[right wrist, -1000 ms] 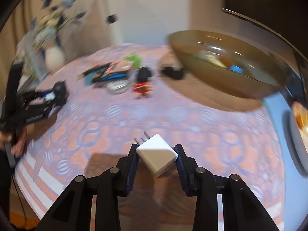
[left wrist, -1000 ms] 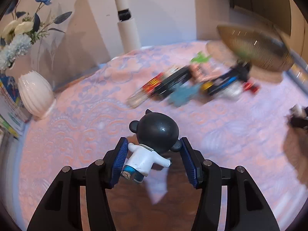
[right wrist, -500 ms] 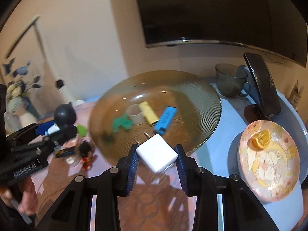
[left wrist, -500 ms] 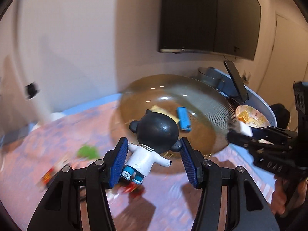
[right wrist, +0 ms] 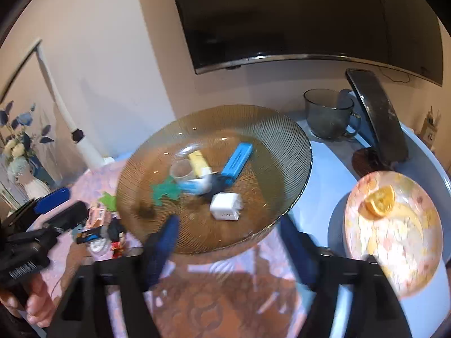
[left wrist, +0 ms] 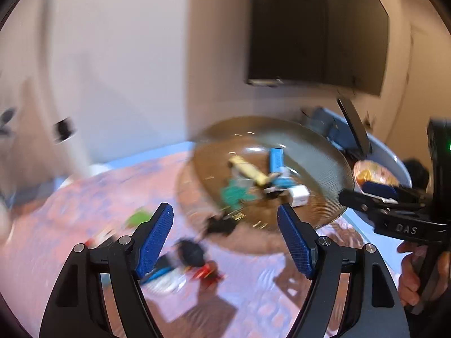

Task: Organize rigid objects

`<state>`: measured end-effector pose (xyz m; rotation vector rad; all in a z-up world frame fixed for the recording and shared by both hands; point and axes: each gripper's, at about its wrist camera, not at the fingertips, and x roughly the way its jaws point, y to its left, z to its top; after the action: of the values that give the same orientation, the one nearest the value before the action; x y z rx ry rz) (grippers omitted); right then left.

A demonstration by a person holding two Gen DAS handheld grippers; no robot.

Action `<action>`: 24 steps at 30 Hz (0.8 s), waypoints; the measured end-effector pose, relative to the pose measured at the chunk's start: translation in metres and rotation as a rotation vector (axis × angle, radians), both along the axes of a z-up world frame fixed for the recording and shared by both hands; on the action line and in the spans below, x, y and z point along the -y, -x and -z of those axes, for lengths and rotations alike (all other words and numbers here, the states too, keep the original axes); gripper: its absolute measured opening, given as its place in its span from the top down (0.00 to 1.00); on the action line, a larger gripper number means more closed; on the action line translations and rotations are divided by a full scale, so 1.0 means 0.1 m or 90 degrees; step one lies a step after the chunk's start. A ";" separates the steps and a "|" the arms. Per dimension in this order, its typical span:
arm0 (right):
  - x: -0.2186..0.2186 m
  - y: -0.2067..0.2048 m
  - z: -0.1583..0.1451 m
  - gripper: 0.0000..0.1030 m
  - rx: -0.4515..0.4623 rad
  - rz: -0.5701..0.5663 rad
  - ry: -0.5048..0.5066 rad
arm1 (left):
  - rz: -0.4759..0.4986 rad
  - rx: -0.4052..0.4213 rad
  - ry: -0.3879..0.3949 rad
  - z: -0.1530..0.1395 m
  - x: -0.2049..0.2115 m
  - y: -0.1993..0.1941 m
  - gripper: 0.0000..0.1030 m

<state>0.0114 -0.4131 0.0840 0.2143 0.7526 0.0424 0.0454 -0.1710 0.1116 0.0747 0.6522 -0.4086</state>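
both jaws have just been opening and now stand wide with nothing between them: the left hand-held gripper [left wrist: 225, 242] and the right hand-held gripper [right wrist: 228, 242]. the white charger [right wrist: 225, 207] lies in the glass bowl [right wrist: 282, 140] beside the figure [right wrist: 203, 184], on the table [right wrist: 324, 169].

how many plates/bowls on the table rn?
2. The big amber glass bowl sits mid-table holding the small items; the floral plate with an orange slice lies to its right. More may be out of view.
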 end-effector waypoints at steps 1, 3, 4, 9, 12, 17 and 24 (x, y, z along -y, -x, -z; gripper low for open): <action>-0.09 0.08 -0.01 0.13 0.009 -0.004 0.003 | -0.019 0.008 0.012 -0.02 -0.17 0.10 0.24; -0.32 0.15 -0.01 0.13 0.012 -0.035 0.017 | -0.060 0.020 0.012 -0.02 -0.45 0.25 0.20; -0.50 0.20 -0.02 0.13 0.014 -0.061 0.028 | -0.087 0.022 0.000 0.01 -0.61 0.33 0.20; -1.38 0.31 0.16 0.11 0.006 -0.180 0.107 | -0.172 -0.021 -0.033 0.33 -1.19 0.52 0.20; -1.72 0.29 0.40 0.11 -0.020 -0.200 0.154 | -0.225 -0.036 -0.078 0.59 -1.39 0.56 0.20; -1.86 0.26 0.65 0.11 -0.057 -0.199 0.207 | -0.206 -0.089 -0.101 0.88 -1.38 0.48 0.20; -1.70 0.13 0.71 0.11 -0.101 -0.170 0.166 | -0.216 -0.103 -0.054 0.89 -1.52 0.48 0.20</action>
<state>-0.0017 -0.2432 0.0127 -0.1344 0.9327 0.1809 -0.0022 -0.0189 0.0228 0.0102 0.8254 -0.0592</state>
